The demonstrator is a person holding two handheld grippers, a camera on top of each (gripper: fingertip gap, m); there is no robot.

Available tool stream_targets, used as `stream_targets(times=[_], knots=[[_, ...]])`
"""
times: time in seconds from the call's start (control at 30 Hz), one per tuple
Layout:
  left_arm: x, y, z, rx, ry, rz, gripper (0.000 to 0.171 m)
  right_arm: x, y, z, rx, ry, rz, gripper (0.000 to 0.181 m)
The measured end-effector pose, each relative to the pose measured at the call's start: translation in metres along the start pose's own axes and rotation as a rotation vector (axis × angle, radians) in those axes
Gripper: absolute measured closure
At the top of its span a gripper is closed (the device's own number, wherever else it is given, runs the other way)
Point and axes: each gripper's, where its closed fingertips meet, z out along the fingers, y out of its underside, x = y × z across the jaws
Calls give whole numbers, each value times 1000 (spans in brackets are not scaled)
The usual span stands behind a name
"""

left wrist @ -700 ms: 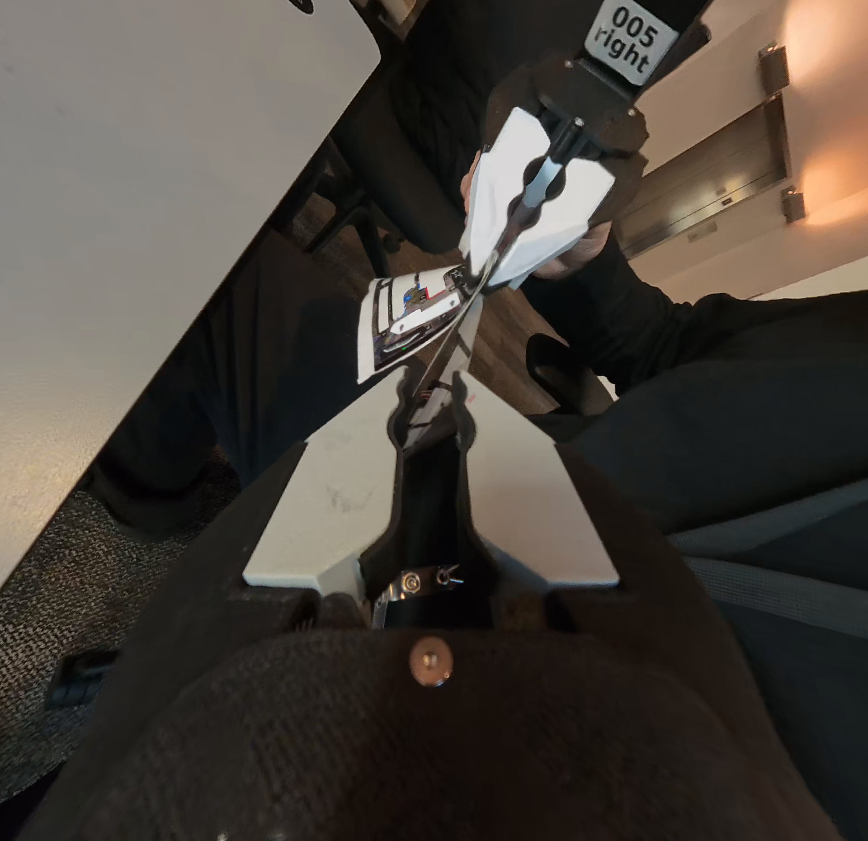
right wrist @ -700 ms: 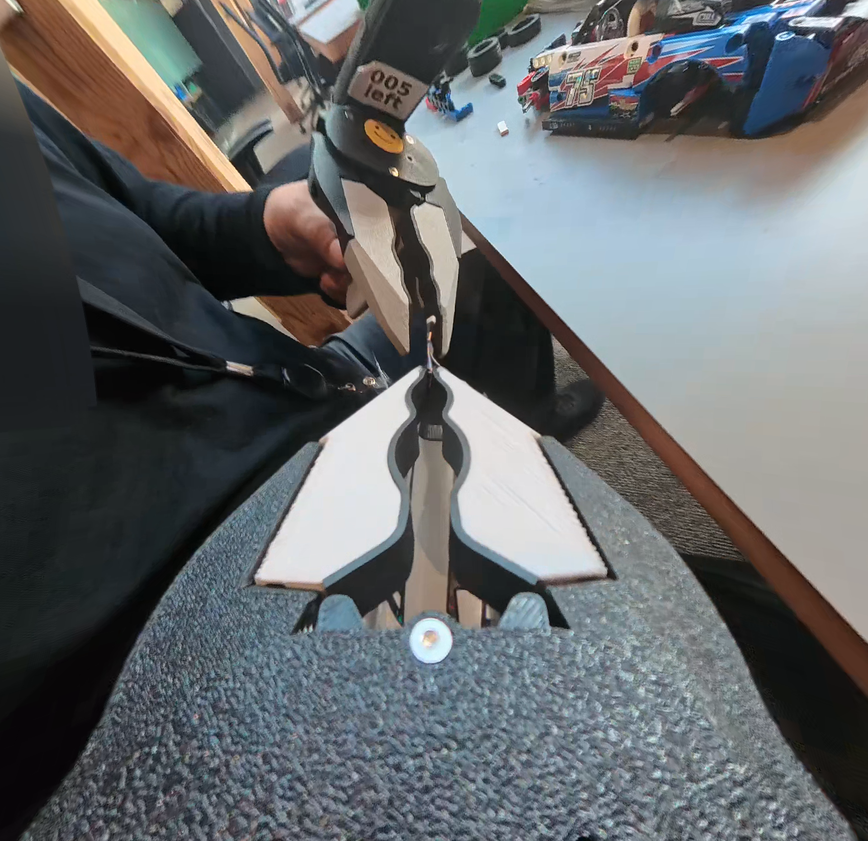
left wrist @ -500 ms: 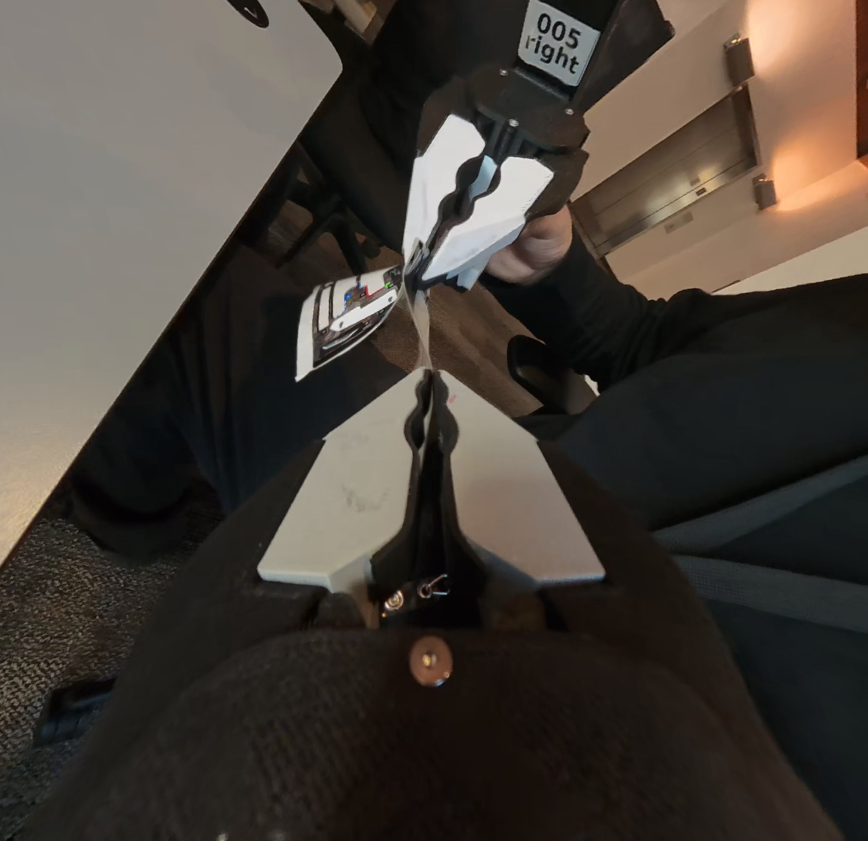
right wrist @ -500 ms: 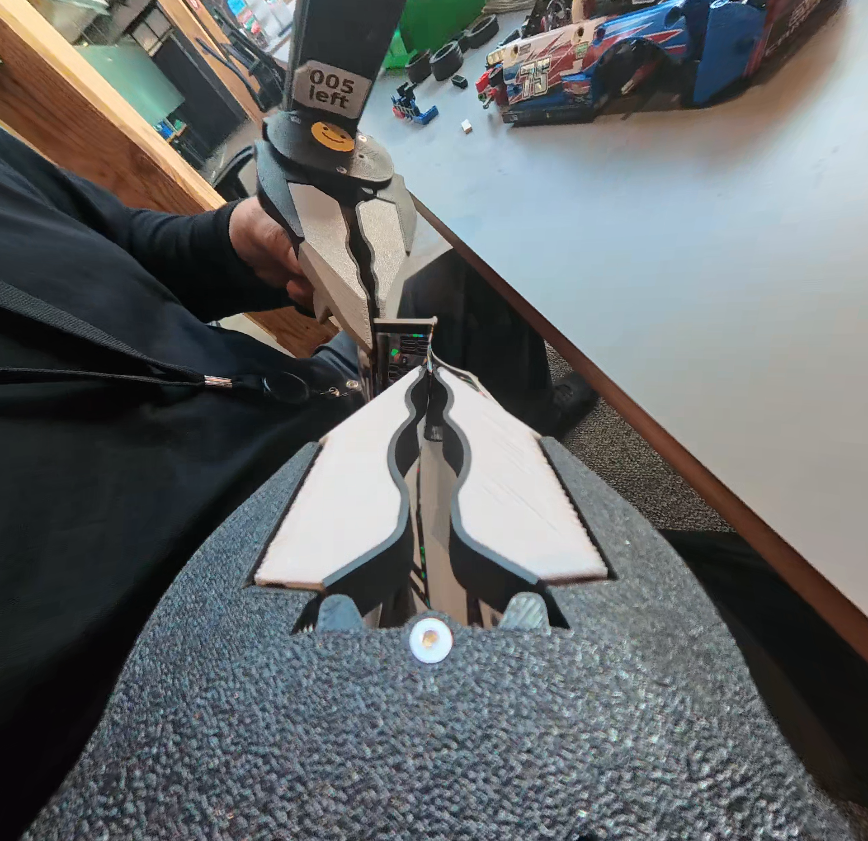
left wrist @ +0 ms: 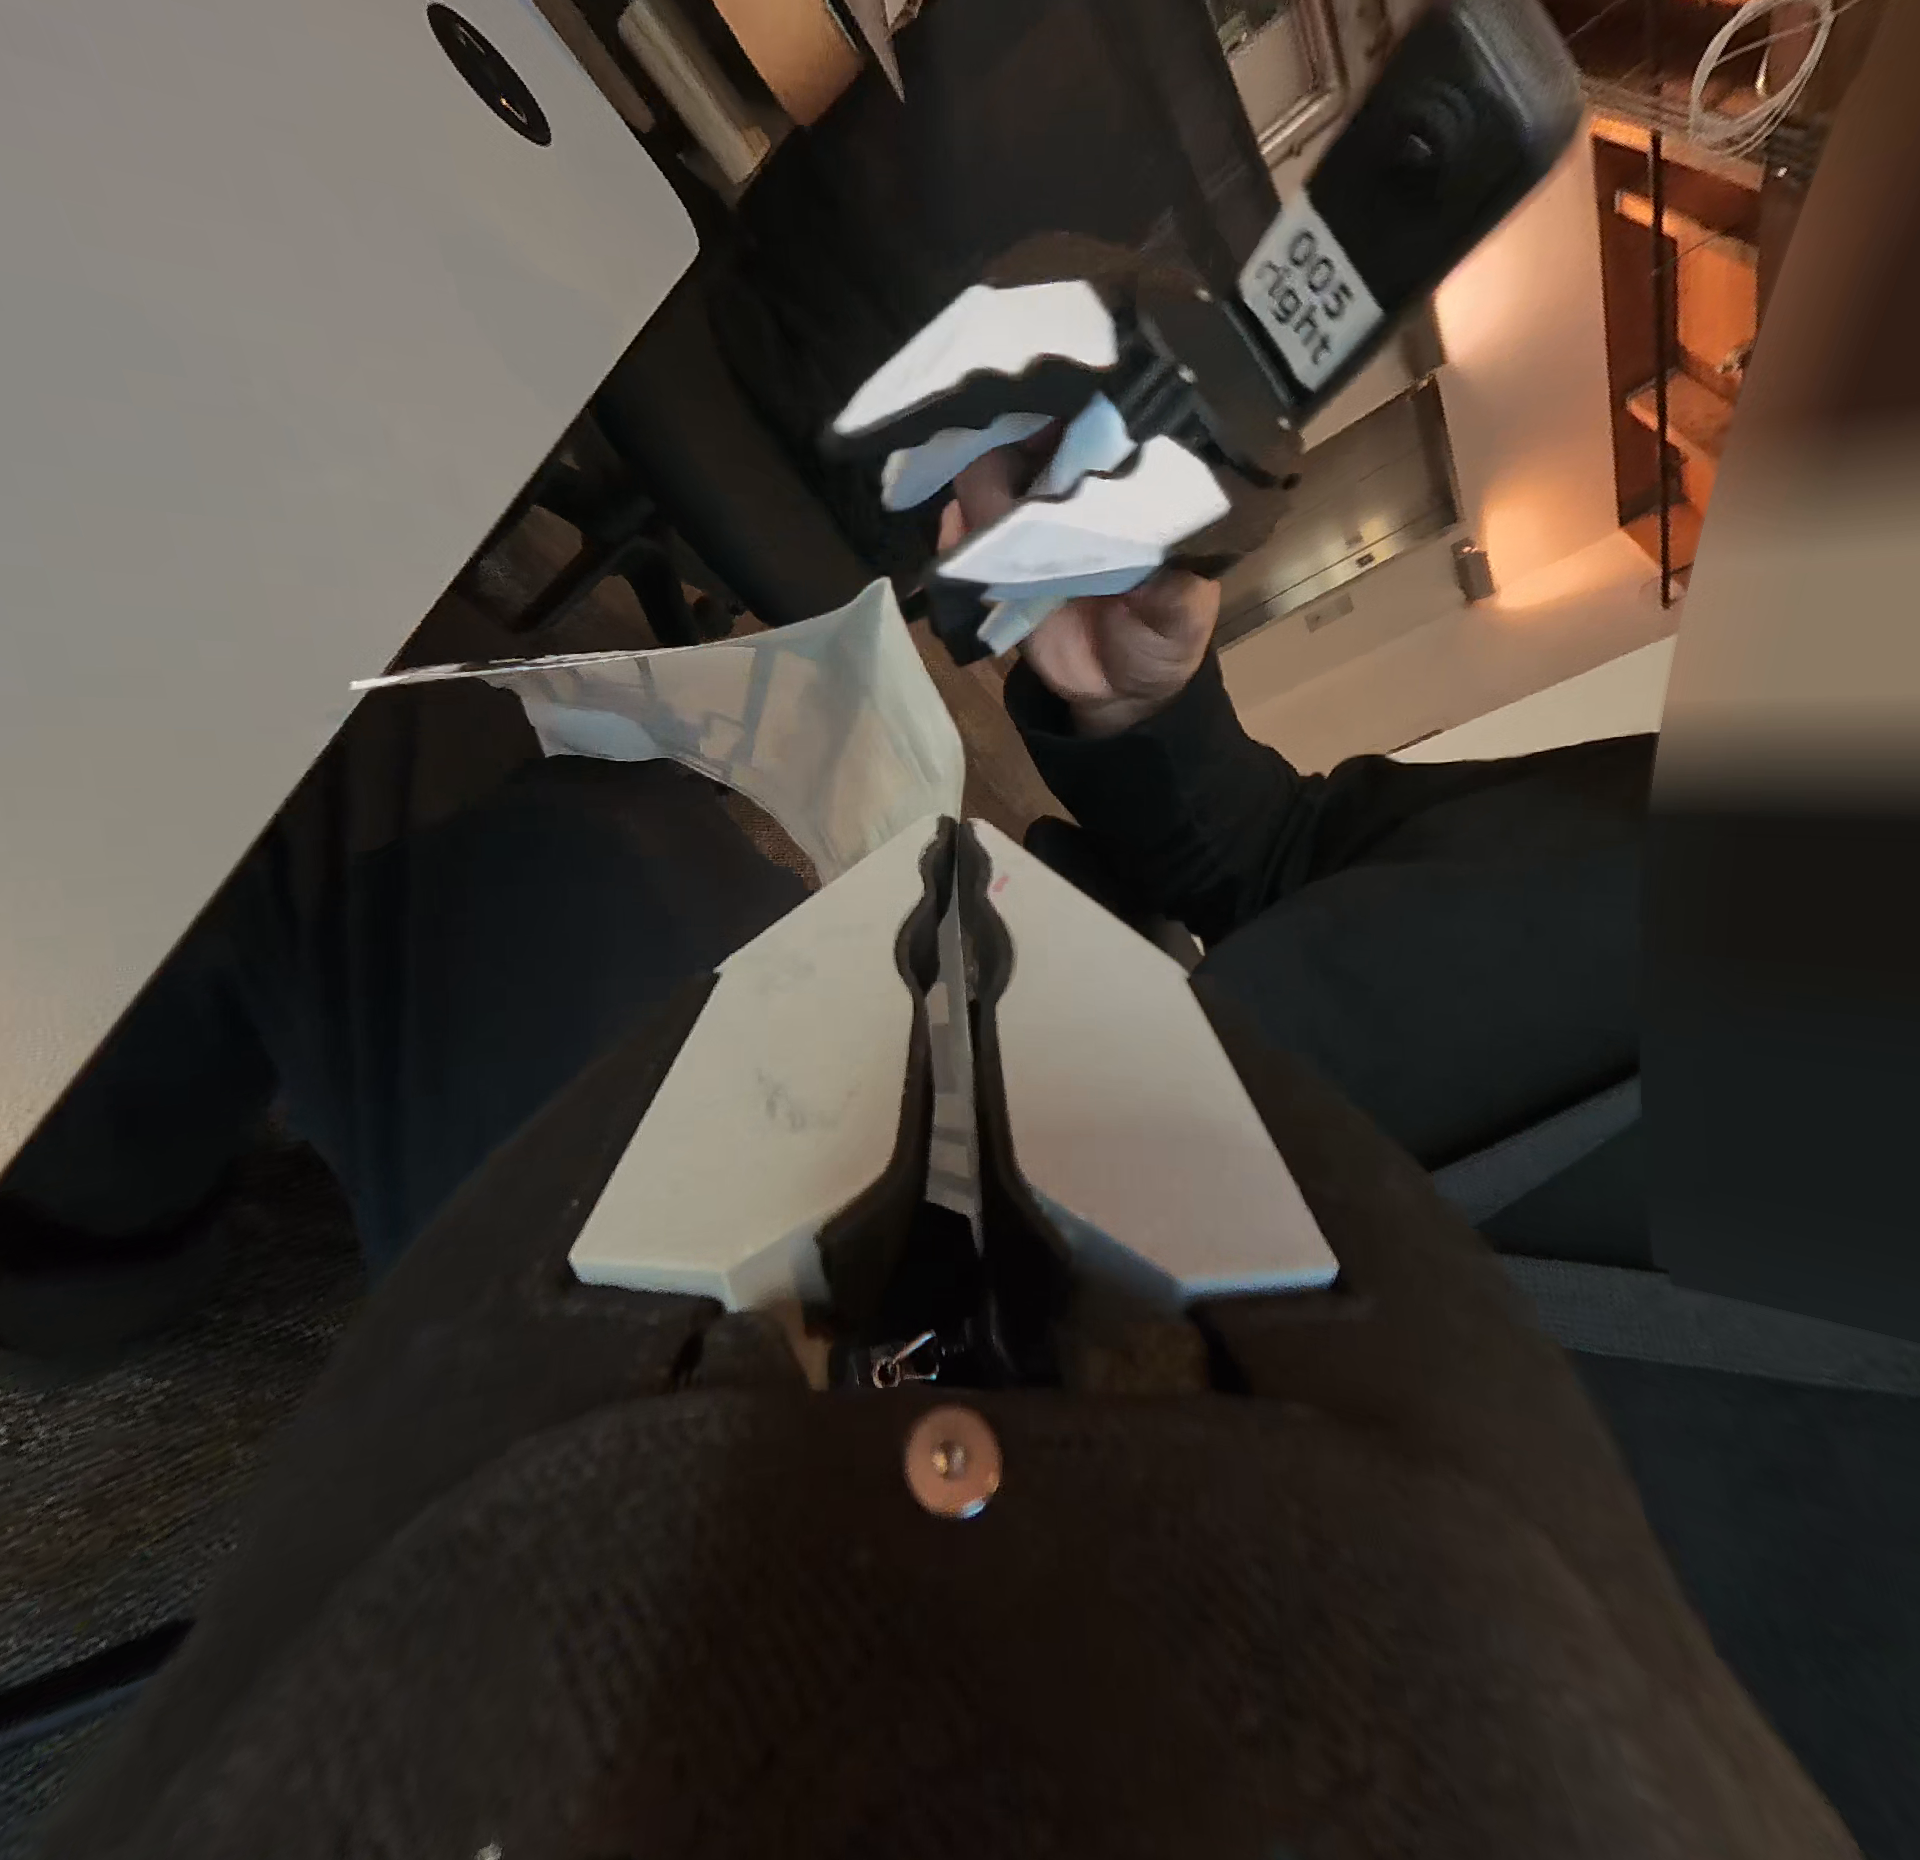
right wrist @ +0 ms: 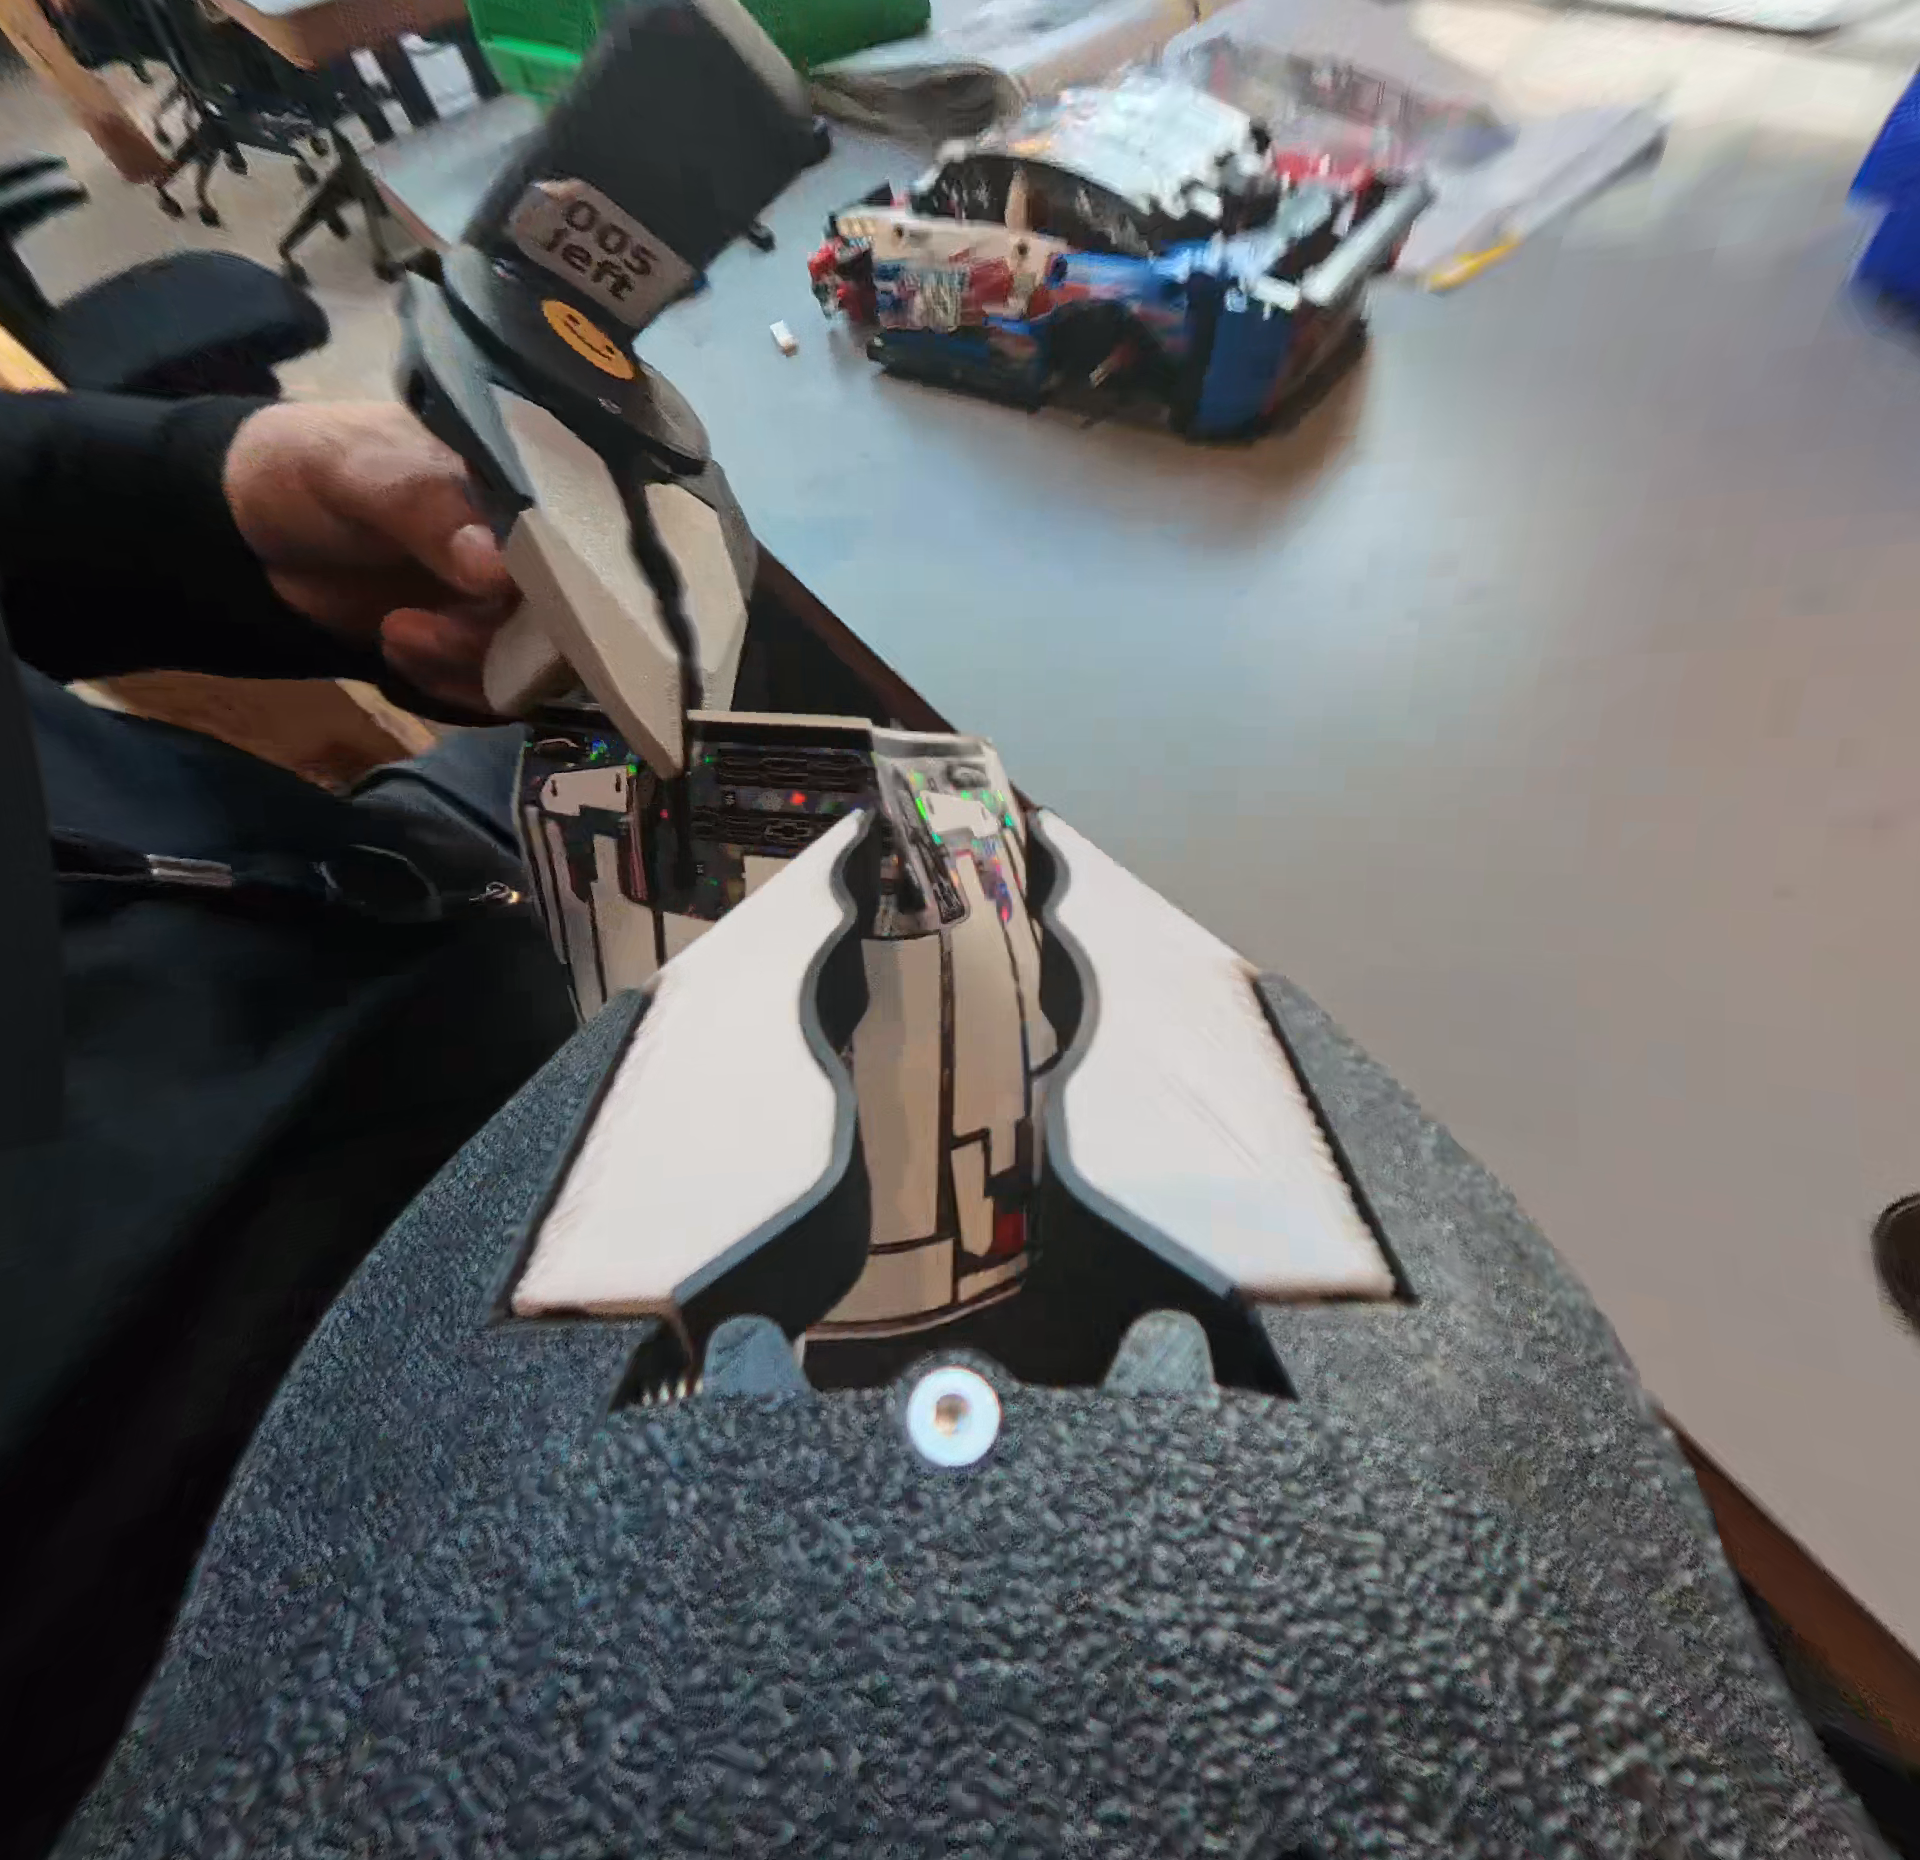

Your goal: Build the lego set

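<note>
The left claw (left wrist: 954, 834) is clamped on the edge of a glossy printed sticker sheet (left wrist: 790, 709), which curls away from its tips below the table's edge. In the right wrist view the right claw (right wrist: 948, 823) stands with its fingers parted, the same sheet (right wrist: 935, 1083) showing in the gap between them; whether it touches them is unclear. The partly built blue, red and white lego race car (right wrist: 1101, 304) sits well apart on the grey table (right wrist: 1455, 719), near a small white brick (right wrist: 784, 338).
</note>
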Motion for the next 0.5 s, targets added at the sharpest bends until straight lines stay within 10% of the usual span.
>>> stream_targets(times=[0.2, 0.5], knots=[[22, -5, 3, 19, 129, 6, 171, -45, 4, 11, -46, -130, -227, 136], [35, 5, 6, -15, 133, 136, 171, -76, 0, 10, 36, -379, -83, 158]])
